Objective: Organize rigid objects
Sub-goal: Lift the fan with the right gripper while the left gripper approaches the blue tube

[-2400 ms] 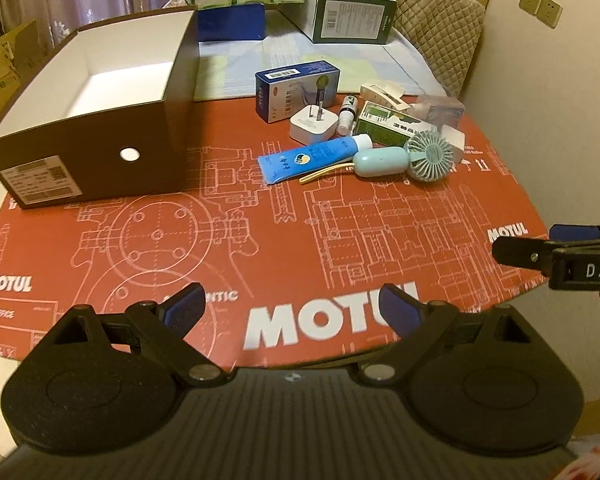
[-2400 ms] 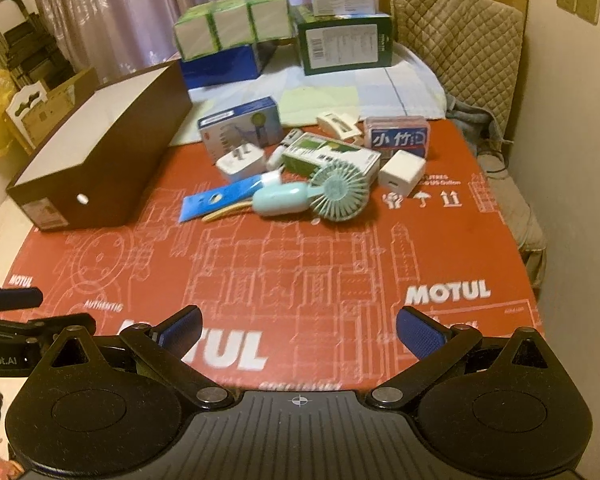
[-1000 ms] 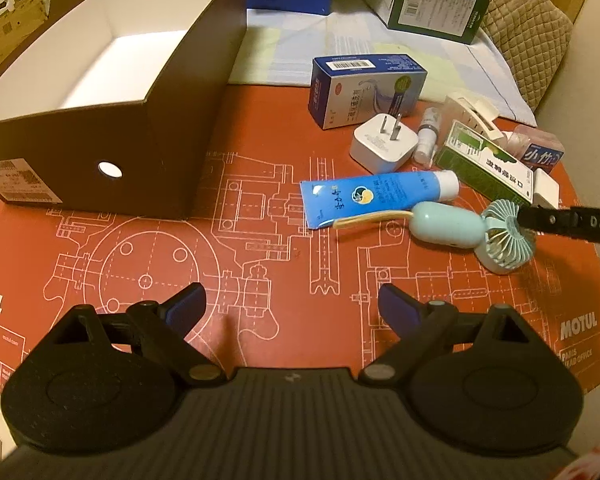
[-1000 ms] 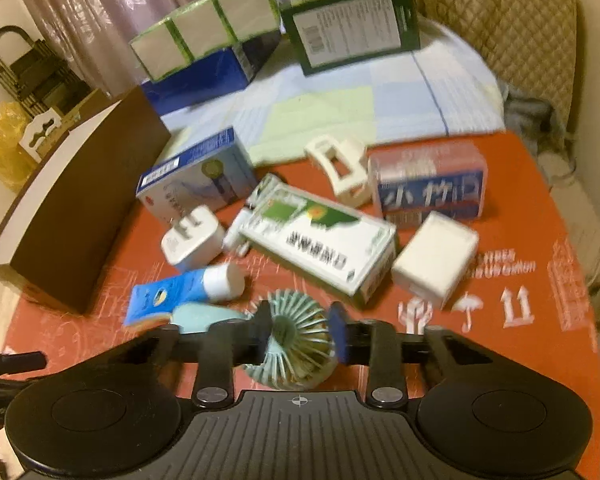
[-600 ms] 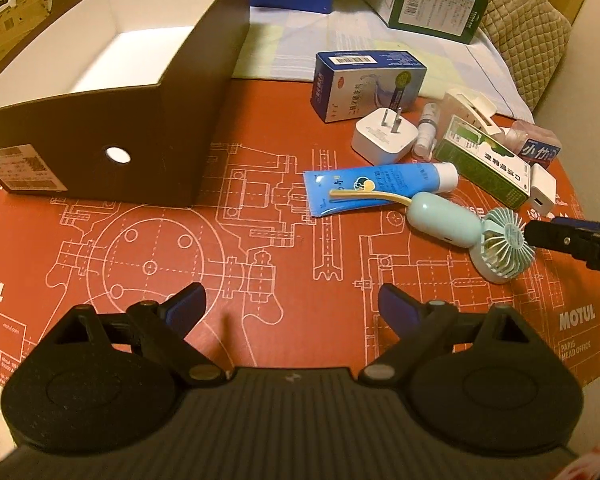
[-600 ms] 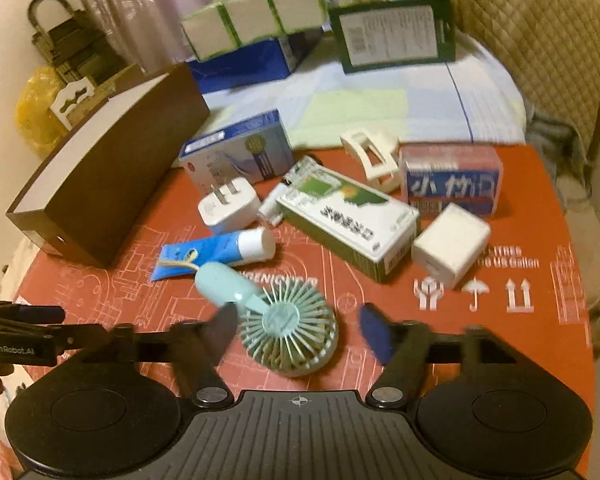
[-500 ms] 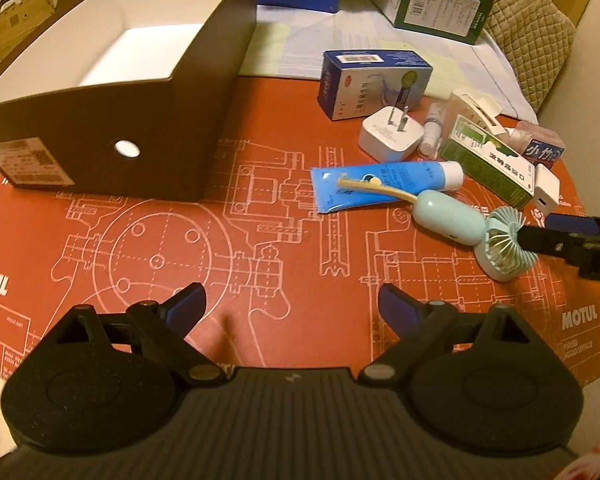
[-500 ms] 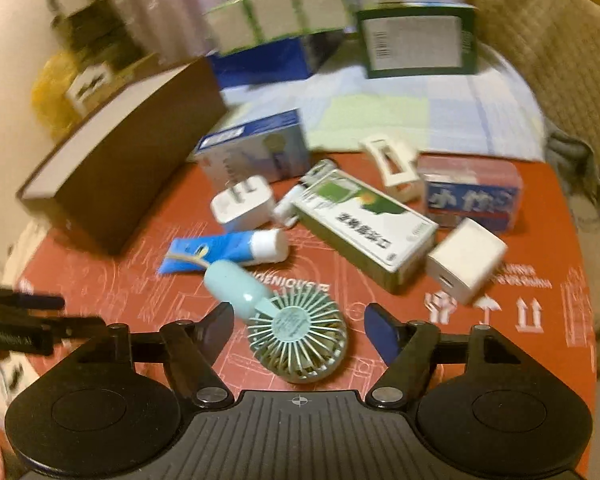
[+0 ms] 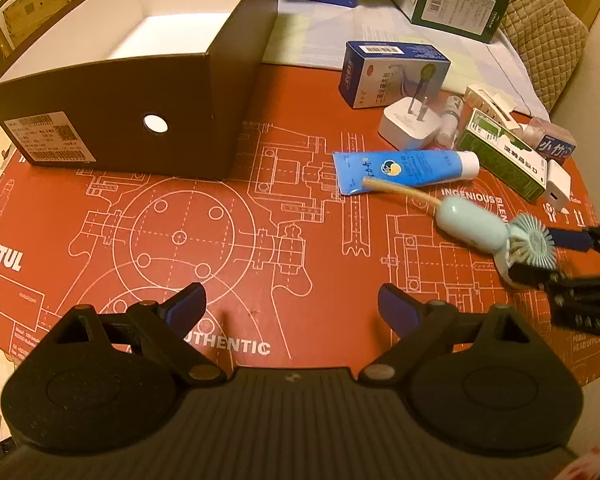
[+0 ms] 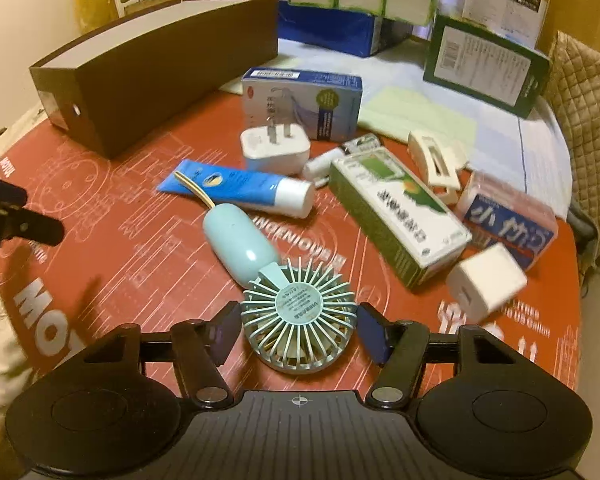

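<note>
A mint hand-held fan (image 10: 284,292) with a yellow strap lies on the red mat. My right gripper (image 10: 298,336) has its pads on both sides of the round fan head, touching it or nearly so; from the left wrist view (image 9: 540,256) the fan (image 9: 472,228) looks slightly lifted. My left gripper (image 9: 292,308) is open and empty above the mat, in front of the open brown box (image 9: 112,92). A blue tube (image 10: 240,188), white plug adapter (image 10: 274,148), green carton (image 10: 396,216) and white cube charger (image 10: 486,280) lie beside the fan.
A blue-white carton (image 10: 300,100), a cream clip (image 10: 436,164), a small white bottle (image 10: 328,160) and a pink-blue tissue pack (image 10: 508,216) lie behind. Larger green and blue boxes (image 10: 484,64) stand at the back. The mat's right edge (image 9: 588,184) is near.
My right gripper opened, came down around the fan head and is now closing on it. The fan has turned and shifted toward me. My left gripper moved forward over the mat.
</note>
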### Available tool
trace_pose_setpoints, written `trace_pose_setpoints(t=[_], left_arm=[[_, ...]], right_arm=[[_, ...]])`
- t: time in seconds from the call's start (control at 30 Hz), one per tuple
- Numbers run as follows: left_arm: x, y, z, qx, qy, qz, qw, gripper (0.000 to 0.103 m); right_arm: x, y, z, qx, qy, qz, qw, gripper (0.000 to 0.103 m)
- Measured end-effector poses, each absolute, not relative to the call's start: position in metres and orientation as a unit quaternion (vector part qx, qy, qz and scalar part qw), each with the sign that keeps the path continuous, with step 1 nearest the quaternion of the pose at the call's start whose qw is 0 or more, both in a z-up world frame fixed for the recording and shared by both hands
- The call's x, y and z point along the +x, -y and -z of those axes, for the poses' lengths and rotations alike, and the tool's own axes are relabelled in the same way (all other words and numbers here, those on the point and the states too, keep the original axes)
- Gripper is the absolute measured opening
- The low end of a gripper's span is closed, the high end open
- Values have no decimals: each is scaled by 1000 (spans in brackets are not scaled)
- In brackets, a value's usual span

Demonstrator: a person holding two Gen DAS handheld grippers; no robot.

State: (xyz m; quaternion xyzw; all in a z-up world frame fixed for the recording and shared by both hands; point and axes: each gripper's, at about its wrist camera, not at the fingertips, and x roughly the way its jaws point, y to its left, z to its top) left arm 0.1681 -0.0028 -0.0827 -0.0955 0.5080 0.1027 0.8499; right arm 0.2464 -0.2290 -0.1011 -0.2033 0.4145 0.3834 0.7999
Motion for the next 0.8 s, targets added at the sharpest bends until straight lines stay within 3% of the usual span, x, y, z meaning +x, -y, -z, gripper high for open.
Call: trace_pose_setpoints(t=[0.47, 0.8], left_arm=[[161, 12, 88, -96, -514, -89, 848, 91], [154, 13, 88, -96, -513, -90, 848, 91]], right_arm=[[212, 232, 102, -227, -424, -379, 791, 66], [208, 227, 112, -236, -401, -377, 801, 61]])
